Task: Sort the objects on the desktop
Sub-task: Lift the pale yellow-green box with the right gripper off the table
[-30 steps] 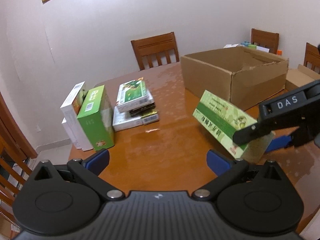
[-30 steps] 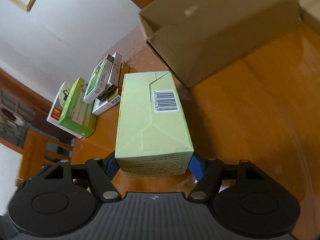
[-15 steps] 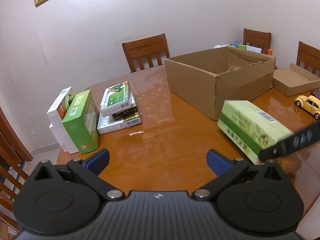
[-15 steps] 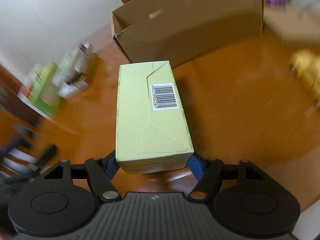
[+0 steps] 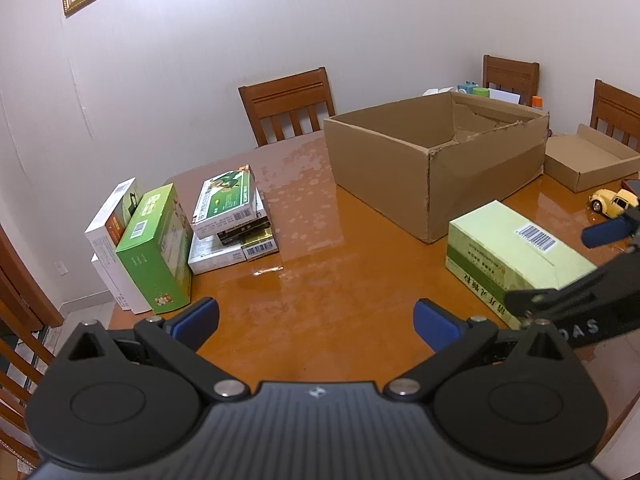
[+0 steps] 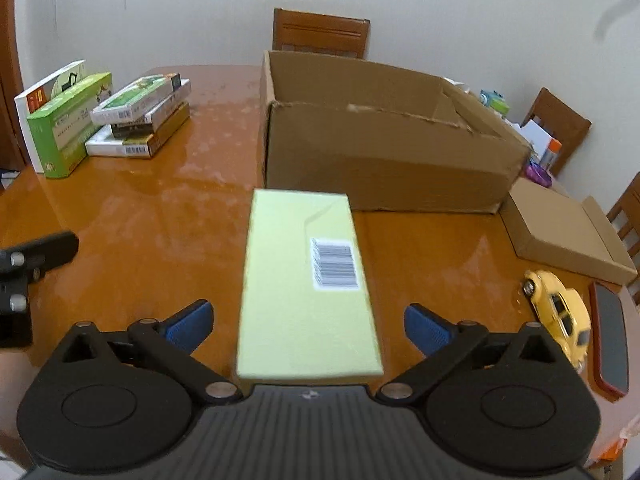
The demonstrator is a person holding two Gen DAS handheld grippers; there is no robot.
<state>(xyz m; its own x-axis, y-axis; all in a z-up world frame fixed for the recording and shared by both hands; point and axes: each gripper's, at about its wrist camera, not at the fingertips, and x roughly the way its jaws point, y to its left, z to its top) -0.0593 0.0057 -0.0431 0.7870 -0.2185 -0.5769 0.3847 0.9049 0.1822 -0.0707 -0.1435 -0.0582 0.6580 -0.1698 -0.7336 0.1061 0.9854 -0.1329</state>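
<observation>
Pale green carton [image 6: 306,280]: rectangular, barcode label on top face, dark green band with printed characters along one long side. Lies flat on worktop [image 6: 160,216], long axis pointing at large open cardboard box [image 6: 384,148], far end just beside its wall. Box upright, flaps torn. Near worktop's far-left corner: two upright cartons [image 5: 154,248] and a flat stack [image 5: 230,216].

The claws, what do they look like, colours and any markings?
Both alike: the left claw and right claw have matte black linkage arms, round pivot housings, silver screws, a ribbed black body and blue fingertip pads. The right one bears white "DAS" lettering.
</observation>
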